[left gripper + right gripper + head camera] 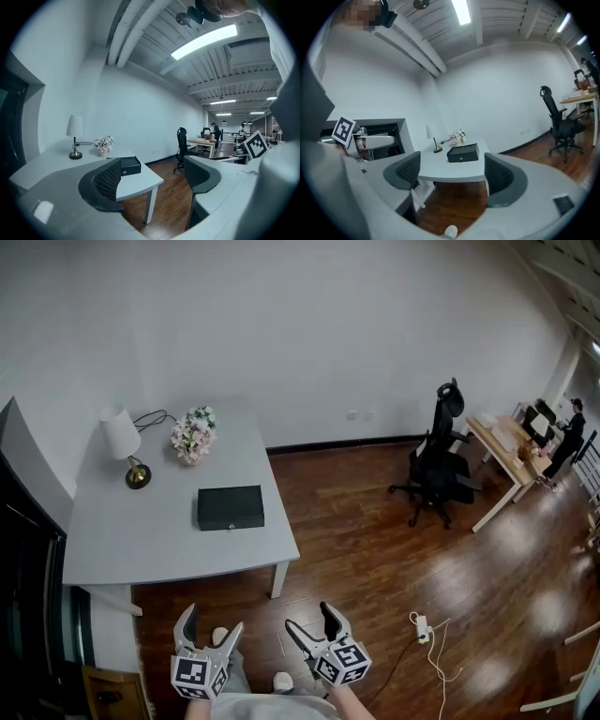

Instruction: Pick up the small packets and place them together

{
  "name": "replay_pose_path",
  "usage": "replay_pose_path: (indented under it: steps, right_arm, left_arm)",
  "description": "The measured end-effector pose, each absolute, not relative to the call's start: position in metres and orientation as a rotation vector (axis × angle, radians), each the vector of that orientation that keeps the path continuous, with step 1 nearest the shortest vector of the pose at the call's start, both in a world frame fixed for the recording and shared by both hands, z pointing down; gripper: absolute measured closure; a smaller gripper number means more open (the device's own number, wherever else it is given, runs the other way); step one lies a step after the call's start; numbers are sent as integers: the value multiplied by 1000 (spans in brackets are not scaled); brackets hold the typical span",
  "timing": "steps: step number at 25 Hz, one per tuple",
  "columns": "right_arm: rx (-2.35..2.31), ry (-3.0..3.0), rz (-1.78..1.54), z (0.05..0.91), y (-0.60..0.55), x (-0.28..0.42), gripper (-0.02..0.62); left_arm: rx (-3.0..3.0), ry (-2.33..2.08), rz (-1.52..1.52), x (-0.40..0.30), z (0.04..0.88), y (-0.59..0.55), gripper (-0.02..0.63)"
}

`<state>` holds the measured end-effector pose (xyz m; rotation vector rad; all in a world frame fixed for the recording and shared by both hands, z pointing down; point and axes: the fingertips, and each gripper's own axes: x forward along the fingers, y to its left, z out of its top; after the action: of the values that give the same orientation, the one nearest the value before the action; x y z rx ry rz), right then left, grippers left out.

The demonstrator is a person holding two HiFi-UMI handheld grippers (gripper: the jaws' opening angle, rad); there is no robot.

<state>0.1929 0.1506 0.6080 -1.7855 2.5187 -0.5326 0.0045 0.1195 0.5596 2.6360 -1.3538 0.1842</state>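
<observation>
Both grippers were held low at 6 o'clock of the head view, above the dark wooden floor point(394, 549) and well short of the table. The left gripper point(211, 622) had its jaws spread wide, and its own view showed only the far table corner and floor in the gap between its ribbed black pads point(110, 180). The right gripper point(309, 620) was likewise wide open. Nothing was in its grip, and its view looked through the gap at the table's near edge. The toes of the person's shoes point(282, 681) showed just under the grippers.

The grey table point(141, 521) stood at about 11 o'clock from the grippers, against the white wall. A black box point(230, 507) with a small round lock on its front lay flat near the table's right edge. A white-shaded lamp point(122, 442) on a brass base stood at 10 o'clock from the box, and a pot of pale flowers point(193, 435) at 11 o'clock from it, just beside the lamp's cord.

The small packets could not be made out in any view.

At 2 o'clock from the grippers was a black office chair point(439, 460), with a wooden desk point(506, 451) and a standing person point(567, 437) beyond it. A white power strip point(422, 626) lay on the floor at 3 o'clock from the right gripper.
</observation>
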Motion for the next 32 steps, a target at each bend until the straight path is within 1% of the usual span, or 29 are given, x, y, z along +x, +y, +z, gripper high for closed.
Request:
replay_pose_path:
  steps: [6,11,18,23,27,28,30,32]
  right_arm:
    - [-1779,2564,-522,610,82,153,172]
    - [-1787,2620,-414,586,-1,122,172]
    - [-1772,2677,-352,573,-71,83,172]
    - [-1774,2672,-445,588,-103,93,175]
    - [-1728,2753,-582,624,-133,105,176]
    - [-1709,2785,-637,638,-139,108,180]
    - [-1652,2845,-776,672,-148,109,275]
    - [-1598,2900,-923,710,-158,106,275]
  left_arm:
    - [2659,-1333,178,-22,567,40,204]
    - [2733,-1329,117,-49,546,-37,210]
    - [2707,-1306,108,-88,553,-114,213]
    - [2687,-1319,127,-83,558,-142,213]
    - [2624,-1401,134,-79,566,-165,213]
    - [2610,-1418,136,-76,568,-168,213]
    - [2598,-1431,153,-69,573,-173,213]
    - [2588,-1447,174,-66,578,-177,213]
